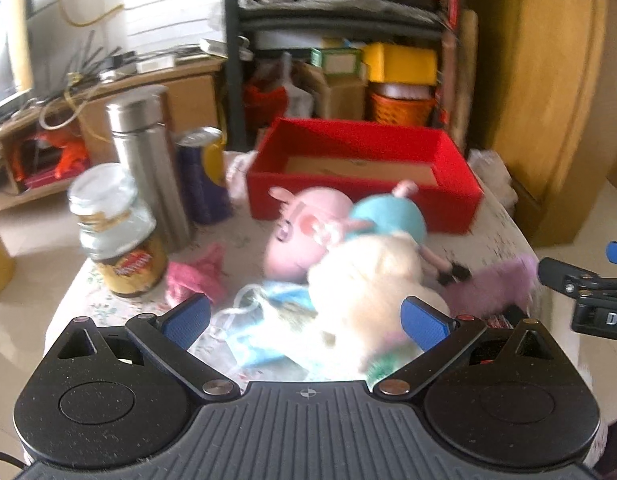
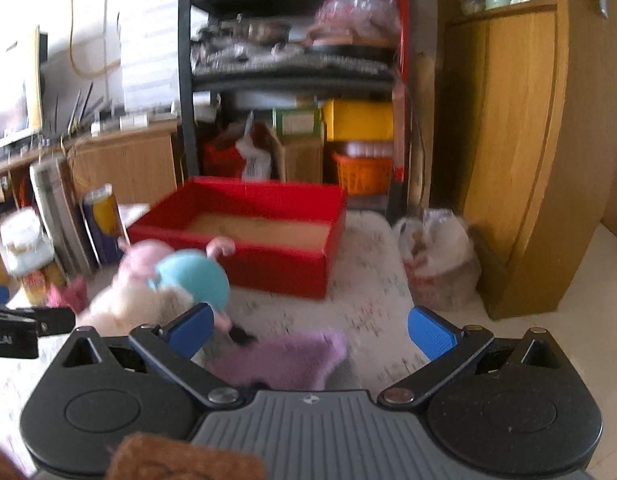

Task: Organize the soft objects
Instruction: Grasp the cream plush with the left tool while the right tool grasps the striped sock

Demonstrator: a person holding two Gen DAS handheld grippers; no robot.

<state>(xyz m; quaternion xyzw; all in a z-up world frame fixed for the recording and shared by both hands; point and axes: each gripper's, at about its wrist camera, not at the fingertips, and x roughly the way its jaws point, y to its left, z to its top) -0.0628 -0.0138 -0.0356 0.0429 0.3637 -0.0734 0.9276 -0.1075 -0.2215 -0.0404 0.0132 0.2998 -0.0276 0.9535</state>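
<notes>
Left gripper (image 1: 304,320) jaws spread, empty; blurred cream plush (image 1: 364,276) between and beyond them. Right gripper (image 2: 310,330) jaws spread; purple cloth (image 2: 284,356) between, lower edge hidden by gripper body.

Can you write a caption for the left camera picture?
Open left gripper above a fluffy white plush toy, empty red cardboard box behind.

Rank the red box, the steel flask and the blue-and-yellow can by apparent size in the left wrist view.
1. red box
2. steel flask
3. blue-and-yellow can
The flask sits nearer the camera than the box, so true sizes stay unsure.
</notes>
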